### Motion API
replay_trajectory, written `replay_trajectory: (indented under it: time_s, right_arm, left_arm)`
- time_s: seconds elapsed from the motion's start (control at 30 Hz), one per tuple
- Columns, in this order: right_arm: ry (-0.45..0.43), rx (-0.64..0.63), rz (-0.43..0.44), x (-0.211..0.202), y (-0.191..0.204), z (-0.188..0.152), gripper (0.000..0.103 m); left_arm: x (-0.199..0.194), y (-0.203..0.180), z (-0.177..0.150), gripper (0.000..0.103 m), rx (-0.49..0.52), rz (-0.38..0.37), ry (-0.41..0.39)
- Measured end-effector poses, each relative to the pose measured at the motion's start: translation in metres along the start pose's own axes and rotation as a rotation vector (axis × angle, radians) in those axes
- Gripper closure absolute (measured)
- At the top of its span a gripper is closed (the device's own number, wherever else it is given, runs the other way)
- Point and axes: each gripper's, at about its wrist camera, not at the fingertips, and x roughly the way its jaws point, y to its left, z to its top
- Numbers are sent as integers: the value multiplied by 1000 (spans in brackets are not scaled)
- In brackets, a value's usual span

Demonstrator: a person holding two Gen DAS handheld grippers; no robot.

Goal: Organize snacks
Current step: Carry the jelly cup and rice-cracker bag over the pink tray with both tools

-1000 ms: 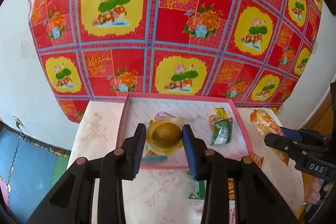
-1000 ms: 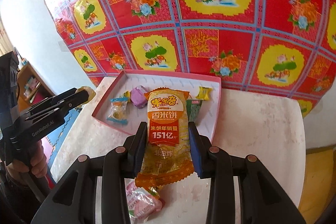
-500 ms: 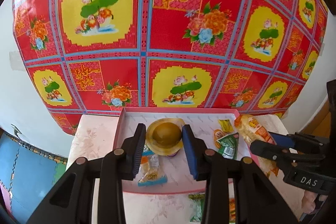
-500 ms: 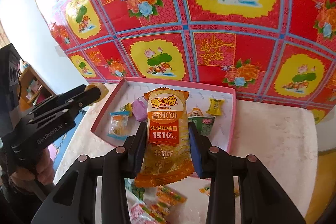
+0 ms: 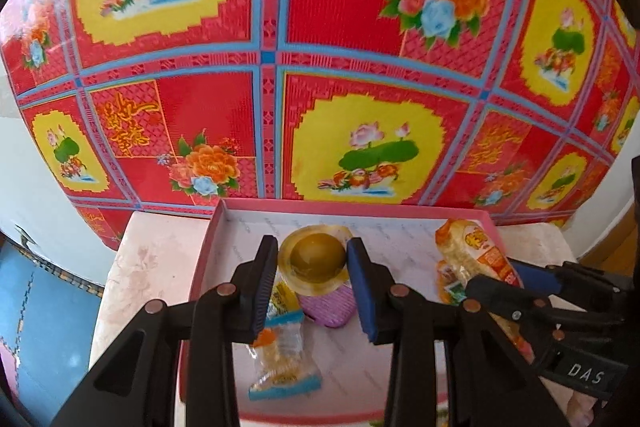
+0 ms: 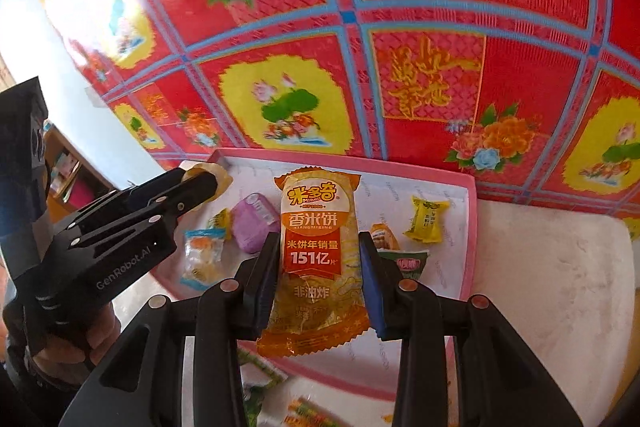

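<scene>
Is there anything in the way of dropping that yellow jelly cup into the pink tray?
Nothing blocks the way down, but the landing spot is taken: the jelly cup in the left gripper hangs over the pink tray, directly above a purple packet and a blue-edged candy.

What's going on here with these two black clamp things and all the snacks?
A person is sorting snacks into a pink tray, with a handheld gripper in each hand. The left gripper is shut on a small yellow jelly cup, and the right gripper is shut on an orange rice cracker packet. Both hang above the tray, where a purple snack and several wrapped sweets lie.
</scene>
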Motion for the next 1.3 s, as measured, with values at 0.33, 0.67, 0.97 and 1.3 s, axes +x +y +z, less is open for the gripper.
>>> replay_trajectory:
  time_s: [0.33,0.67,0.97,1.3]
  right_arm:
    - [19,0,5,31,-11,5,65]
    - [35,-7,14,57,-12,8,65]
    - [42,-31,42,65,-12,7,65]
    - [54,-68,36,69,3,8,56]
  left_arm:
    - [41,1,3,66,-12,8,40]
    - [71,6,-4,66,-27,27,76]
    - [83,-3,-6,65,-48,31,89]
    - [91,1,-10,54,-54,27,107]
